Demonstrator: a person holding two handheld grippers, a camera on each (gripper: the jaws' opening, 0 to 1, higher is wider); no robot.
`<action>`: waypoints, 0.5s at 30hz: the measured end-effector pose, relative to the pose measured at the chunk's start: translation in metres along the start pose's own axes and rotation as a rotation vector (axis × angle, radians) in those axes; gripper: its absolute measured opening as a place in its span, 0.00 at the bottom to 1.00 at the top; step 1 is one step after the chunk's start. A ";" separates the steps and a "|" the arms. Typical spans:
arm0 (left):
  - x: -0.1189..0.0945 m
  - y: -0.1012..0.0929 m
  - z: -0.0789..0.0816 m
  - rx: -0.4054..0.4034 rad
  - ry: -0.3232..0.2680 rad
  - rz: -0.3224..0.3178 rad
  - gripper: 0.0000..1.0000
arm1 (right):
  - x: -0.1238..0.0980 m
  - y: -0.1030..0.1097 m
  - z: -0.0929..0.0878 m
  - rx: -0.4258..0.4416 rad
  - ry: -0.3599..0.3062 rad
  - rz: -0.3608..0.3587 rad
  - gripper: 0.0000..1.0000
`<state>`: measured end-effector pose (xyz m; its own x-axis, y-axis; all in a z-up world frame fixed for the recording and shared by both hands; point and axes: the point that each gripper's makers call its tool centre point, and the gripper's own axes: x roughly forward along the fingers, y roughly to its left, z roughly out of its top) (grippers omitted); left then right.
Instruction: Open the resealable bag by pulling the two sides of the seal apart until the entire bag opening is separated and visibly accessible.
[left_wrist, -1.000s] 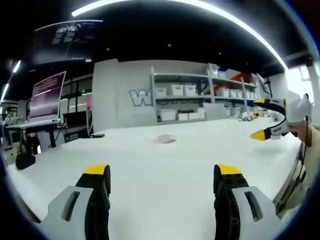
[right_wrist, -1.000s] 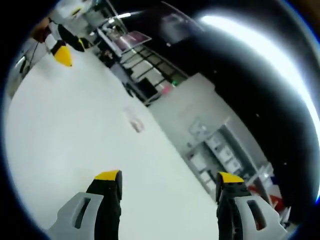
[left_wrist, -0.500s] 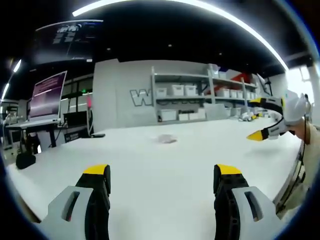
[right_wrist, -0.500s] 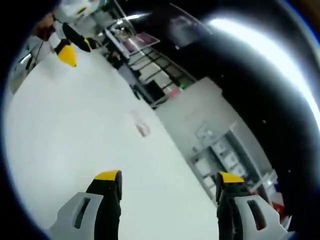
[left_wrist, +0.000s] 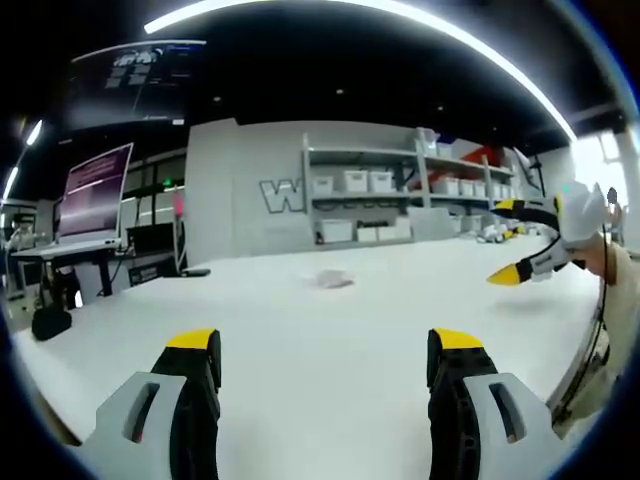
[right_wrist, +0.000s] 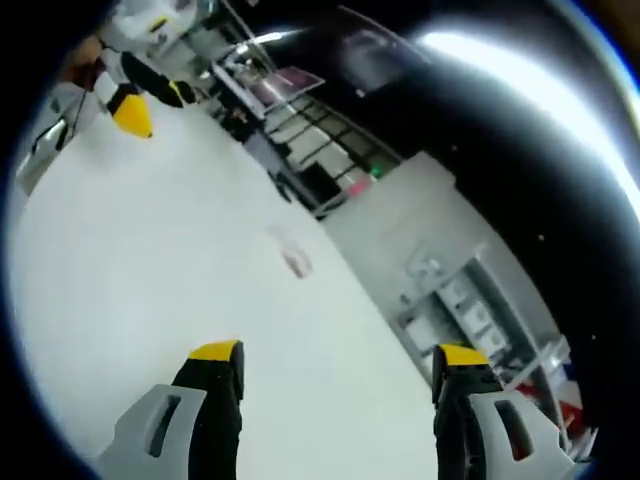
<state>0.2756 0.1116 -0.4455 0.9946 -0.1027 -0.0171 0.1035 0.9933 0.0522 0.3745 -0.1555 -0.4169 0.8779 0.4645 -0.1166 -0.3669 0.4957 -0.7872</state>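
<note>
A small clear resealable bag (left_wrist: 333, 279) with something pinkish inside lies flat on the white table (left_wrist: 300, 330), far ahead of both grippers; in the right gripper view the bag (right_wrist: 292, 256) sits mid-table. My left gripper (left_wrist: 328, 345) is open over the near table edge, nothing between its yellow-tipped jaws. My right gripper (right_wrist: 332, 355) is open too, held above the table and rolled sideways. The right gripper (left_wrist: 530, 245) appears at the right of the left gripper view, and the left gripper (right_wrist: 135, 100) at the upper left of the right gripper view.
Shelves with white bins (left_wrist: 380, 190) line the back wall behind the table. A monitor on a stand (left_wrist: 92, 195) is at the far left. A dark object (left_wrist: 193, 270) lies near the table's far edge. A person's sleeve (left_wrist: 622, 300) is at the right rim.
The right gripper has swung slightly left and lower in the left gripper view, and its own view has rolled and shifted. The left gripper and the bag have not moved.
</note>
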 end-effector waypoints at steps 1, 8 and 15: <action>0.000 0.000 0.000 0.000 0.000 0.000 0.84 | 0.000 0.001 0.001 0.010 -0.005 0.006 0.77; -0.001 0.000 0.001 0.000 -0.002 0.000 0.84 | 0.003 0.002 0.002 0.025 -0.006 0.014 0.77; -0.002 0.001 0.001 0.000 -0.004 0.003 0.84 | 0.010 0.003 0.006 0.036 -0.011 0.028 0.77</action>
<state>0.2739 0.1131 -0.4444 0.9949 -0.1004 -0.0129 0.1009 0.9935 0.0519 0.3799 -0.1453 -0.4171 0.8636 0.4867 -0.1316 -0.4023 0.5079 -0.7617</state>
